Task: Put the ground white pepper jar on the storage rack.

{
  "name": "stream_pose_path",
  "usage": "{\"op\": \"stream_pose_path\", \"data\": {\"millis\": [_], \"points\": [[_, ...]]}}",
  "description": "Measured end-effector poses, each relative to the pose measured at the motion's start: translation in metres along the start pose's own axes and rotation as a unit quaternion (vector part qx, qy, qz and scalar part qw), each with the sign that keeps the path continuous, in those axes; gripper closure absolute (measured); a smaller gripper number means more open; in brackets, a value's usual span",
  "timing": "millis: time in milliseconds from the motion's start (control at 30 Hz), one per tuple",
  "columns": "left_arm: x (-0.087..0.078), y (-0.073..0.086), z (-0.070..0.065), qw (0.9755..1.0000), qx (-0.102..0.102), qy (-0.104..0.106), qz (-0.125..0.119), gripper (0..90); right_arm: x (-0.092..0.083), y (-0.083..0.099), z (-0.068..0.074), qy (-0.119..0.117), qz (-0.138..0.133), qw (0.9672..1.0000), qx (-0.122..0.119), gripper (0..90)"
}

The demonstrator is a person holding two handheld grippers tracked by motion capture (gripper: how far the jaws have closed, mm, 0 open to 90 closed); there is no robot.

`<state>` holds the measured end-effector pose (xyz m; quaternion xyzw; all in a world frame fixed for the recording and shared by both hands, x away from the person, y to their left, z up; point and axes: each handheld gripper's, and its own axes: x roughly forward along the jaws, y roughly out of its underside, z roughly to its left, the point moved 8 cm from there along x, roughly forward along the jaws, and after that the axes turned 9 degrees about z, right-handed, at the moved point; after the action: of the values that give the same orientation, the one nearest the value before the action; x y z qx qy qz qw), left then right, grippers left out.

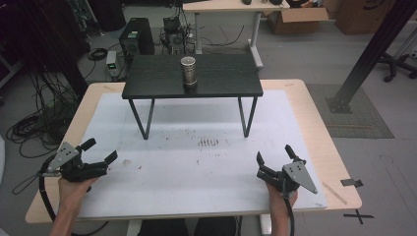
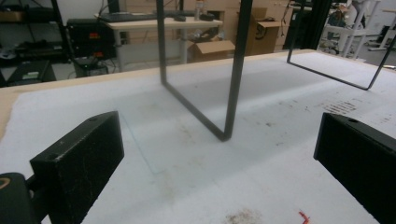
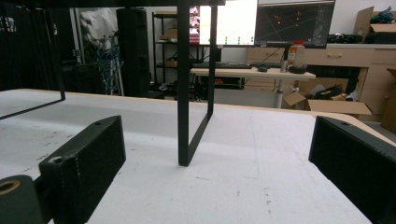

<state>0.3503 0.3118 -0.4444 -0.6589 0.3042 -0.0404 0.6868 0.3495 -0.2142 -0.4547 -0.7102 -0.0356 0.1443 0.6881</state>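
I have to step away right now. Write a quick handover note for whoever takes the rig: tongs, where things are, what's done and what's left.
Left tongs: open, holding nothing, low over the near left of the white mat.
Right tongs: open, holding nothing, near right of the mat.
Metal can: upright on the black shelf at the far side, near its front edge, about mid-width.
Done: nothing visibly moved; the can is untouched.
Left: likely reach forward and grip the can; either tongs is about equally far.

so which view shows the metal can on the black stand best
The high view: the metal can stands upright in full on top of the black stand. The two gripper views look under the stand, catching its legs.
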Motion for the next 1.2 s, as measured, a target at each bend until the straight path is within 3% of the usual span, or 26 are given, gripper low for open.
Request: {"op": "stream_pose_path", "data": {"millis": [267, 600, 833, 1200], "points": [[-0.006, 0.010, -0.001, 0.9994, 0.006, -0.018, -0.028, 1.9, 0.000, 0.000, 0.000, 0.000, 0.000, 1.0000, 0.000, 3.4], [-0.008, 0.020, -0.002, 0.9988, 0.007, -0.027, -0.040, 2.0, 0.000, 0.000, 0.000, 0.000, 0.000, 1.0000, 0.000, 3.4], [-0.012, 0.020, -0.003, 0.9972, 0.012, -0.039, -0.062, 2.2, 0.000, 0.000, 0.000, 0.000, -0.001, 1.0000, 0.000, 3.5], [-0.014, 0.020, -0.005, 0.9965, 0.021, -0.038, -0.071, 1.1, 0.000, 0.000, 0.000, 0.000, -0.001, 1.0000, 0.000, 3.5]]}}
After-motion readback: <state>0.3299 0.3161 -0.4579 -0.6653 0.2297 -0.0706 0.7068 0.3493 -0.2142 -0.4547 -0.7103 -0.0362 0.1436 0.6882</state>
